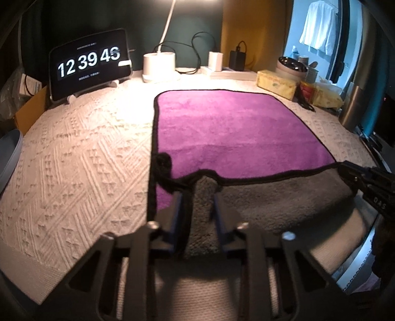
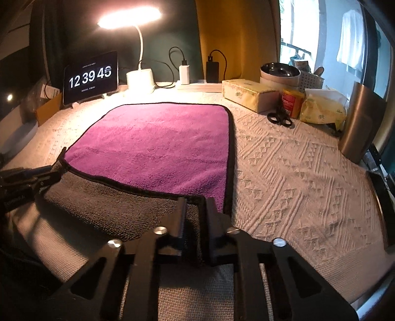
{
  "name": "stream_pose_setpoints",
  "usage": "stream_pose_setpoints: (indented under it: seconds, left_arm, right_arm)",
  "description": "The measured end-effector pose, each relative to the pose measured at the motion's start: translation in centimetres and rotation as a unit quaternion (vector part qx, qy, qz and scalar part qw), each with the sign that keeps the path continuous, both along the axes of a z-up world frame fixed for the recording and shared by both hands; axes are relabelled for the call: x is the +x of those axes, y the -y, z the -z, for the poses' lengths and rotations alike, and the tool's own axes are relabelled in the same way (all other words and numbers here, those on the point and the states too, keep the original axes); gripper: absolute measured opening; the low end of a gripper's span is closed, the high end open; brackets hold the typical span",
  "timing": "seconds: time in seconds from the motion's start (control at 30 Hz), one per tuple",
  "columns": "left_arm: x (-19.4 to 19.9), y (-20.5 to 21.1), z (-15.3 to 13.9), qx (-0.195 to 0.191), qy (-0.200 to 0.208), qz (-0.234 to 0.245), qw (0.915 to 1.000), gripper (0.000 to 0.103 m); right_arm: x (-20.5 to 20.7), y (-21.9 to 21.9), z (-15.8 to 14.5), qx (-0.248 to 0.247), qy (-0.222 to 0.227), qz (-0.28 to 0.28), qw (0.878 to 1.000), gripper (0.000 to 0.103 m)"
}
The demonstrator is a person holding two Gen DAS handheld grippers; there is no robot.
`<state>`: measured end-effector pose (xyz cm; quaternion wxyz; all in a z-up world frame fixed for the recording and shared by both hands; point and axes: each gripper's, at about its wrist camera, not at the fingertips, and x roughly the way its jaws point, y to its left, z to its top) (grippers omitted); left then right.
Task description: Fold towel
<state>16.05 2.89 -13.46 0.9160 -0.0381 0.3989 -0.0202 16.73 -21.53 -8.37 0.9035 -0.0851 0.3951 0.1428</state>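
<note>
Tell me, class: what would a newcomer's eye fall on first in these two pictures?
The purple towel on the white textured cloth, its grey near edge lifted and pinched by the left gripper and right gripper. Behind, a glowing lamp and the tablet clock.

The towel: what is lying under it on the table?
Under the towel lies a white textured cloth, visible around its left, far and right sides. What the cloth looks like beneath the towel is hidden. The turned-up near edge shows only the towel's own grey underside.
</note>
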Motion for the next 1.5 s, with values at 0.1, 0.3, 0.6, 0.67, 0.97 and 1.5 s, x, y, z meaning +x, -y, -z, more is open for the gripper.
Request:
stream_pose_setpoints:
  seconds: [0.1, 0.3, 0.6, 0.67, 0.97, 1.5]
  left_arm:
    - [-0.3, 0.4, -0.4, 0.001, 0.007, 0.008, 0.9999, 0.013]
    - [-1.0, 0.9, -2.3, -0.002, 0.033, 0.015, 0.9993, 0.012]
    - [-0.9, 0.9, -4.9, -0.006, 0.069, 0.018, 0.9975, 0.012]
    - [-0.7, 0.8, -5.5, -0.006, 0.077, 0.016, 0.9969, 0.012]
    - [1.1, 0.1, -7.7, -0.005, 0.112, 0.012, 0.9937, 0.012]
    - [6.4, -0.9, -9.2, -0.007, 0.141, 0.007, 0.9900, 0.012]
  right_arm:
    - [-0.3, -0.1, -0.3, 0.000, 0.006, -0.011, 1.000, 0.007]
    - [-1.2, -0.4, -2.0, 0.000, 0.039, -0.022, 0.999, 0.006]
    - [-0.9, -0.3, -5.3, 0.018, 0.088, -0.023, 0.996, 0.005]
    - [-0.6, -0.3, -5.8, 0.021, 0.096, -0.023, 0.995, 0.005]
    - [1.9, -0.4, -7.3, 0.027, 0.129, -0.027, 0.991, 0.005]
    - [8.3, -0.9, -8.7, 0.032, 0.165, -0.034, 0.985, 0.005]
